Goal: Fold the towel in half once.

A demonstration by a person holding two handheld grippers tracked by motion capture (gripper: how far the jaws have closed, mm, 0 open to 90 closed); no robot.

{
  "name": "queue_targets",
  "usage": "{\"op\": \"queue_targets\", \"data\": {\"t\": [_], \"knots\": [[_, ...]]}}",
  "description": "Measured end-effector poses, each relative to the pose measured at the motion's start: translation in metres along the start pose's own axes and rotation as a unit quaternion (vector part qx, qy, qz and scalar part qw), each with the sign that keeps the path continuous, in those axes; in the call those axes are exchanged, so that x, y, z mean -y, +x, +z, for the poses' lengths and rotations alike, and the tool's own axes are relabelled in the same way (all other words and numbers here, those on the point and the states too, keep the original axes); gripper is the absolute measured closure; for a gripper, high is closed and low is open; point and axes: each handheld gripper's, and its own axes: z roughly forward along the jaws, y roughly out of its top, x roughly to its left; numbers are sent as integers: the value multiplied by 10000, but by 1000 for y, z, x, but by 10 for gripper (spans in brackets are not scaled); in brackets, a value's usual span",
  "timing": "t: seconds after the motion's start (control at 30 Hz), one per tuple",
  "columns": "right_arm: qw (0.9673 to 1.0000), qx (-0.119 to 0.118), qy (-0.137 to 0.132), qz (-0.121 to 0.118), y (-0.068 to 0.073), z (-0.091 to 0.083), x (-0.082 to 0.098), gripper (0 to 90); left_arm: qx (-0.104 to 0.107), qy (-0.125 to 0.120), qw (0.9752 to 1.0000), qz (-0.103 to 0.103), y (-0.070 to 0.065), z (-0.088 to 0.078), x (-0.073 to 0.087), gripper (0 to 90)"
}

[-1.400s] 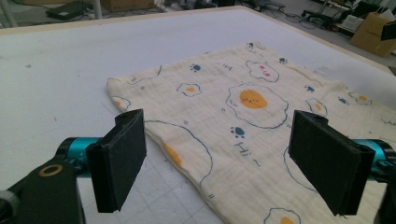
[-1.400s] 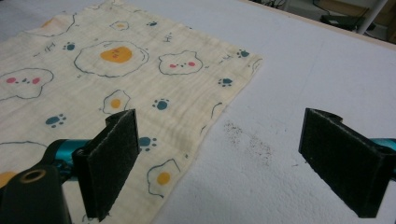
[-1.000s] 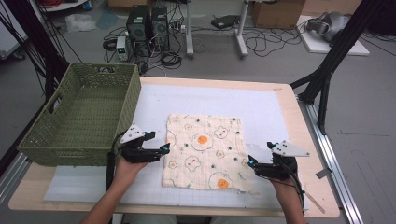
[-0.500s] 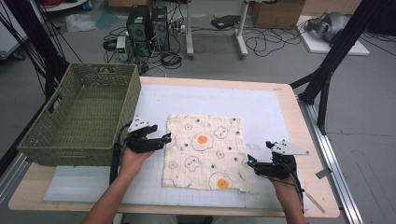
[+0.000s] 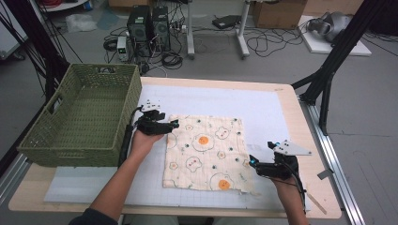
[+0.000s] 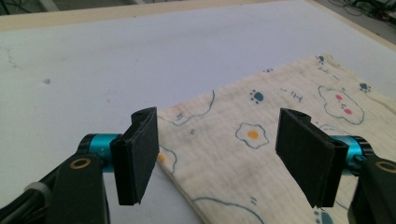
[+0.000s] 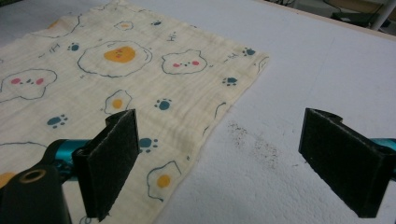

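Left of cloth [image 5: 205, 152]: green basket [image 5: 80, 117], beside left gripper [image 5: 174, 124].

One printed cloth [image 5: 204, 152] lies on one white mat [image 5: 263, 108], which covers one wooden table [image 5: 300, 122]. The cloth's print carries fried-egg figures, paw marks and small bear faces; their full number cannot be told, though the high view shows three eggs with large orange yolks. One green woven basket [image 5: 84, 117] stands at the table's left end. Two grippers are present, a left gripper [image 5: 174, 124] and a right gripper [image 5: 252, 161], each with two black jaws set apart, four jaws in all. Two forearms come in from below. On the floor behind stand two black computer towers [image 5: 149, 23] and two cardboard boxes [image 5: 277, 11].
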Motion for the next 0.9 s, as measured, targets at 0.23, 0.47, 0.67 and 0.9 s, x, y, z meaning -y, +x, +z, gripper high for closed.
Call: {"op": "queue_targets", "data": {"t": [0.23, 0.47, 0.67, 0.9], "knots": [[10000, -6, 17, 25, -1, 0, 0, 117, -319, 198, 9993, 15, 12, 10, 7, 354], [10000, -16, 46, 36, -1, 2, 1, 117, -389, 117, 9991, -140, 14, 10, 6, 383], [10000, -36, 52, 15, 1, 3, 1, 117, -361, 115, 9992, 84, 7, 10, -11, 379], [10000, -35, 55, 29, 1, 2, 1, 117, -439, 396, 9978, 300, 10, 27, -16, 399]]}}
